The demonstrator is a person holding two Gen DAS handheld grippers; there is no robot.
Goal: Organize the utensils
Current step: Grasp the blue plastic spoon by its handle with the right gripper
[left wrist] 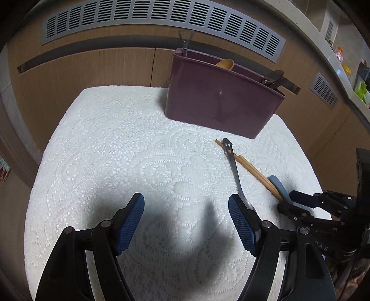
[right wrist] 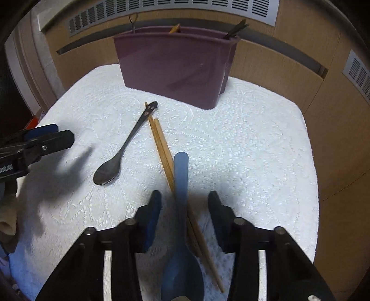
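Observation:
A purple utensil holder (left wrist: 222,101) stands at the far side of a white lace-covered table (left wrist: 111,148); it also shows in the right wrist view (right wrist: 175,64) with a few utensils sticking out. A metal spoon (right wrist: 124,150), a pair of wooden chopsticks (right wrist: 163,148) and a blue plastic spoon (right wrist: 181,185) lie on the cloth. My right gripper (right wrist: 184,203) is open, its fingers on either side of the blue spoon's handle, which lies across the chopsticks. My left gripper (left wrist: 186,208) is open and empty over bare cloth, left of the metal spoon (left wrist: 233,166).
Wooden cabinet fronts with grey vent grilles (left wrist: 161,14) stand behind the table. A counter with small items (left wrist: 346,69) runs along the right. The table edge (right wrist: 309,143) drops off on the right.

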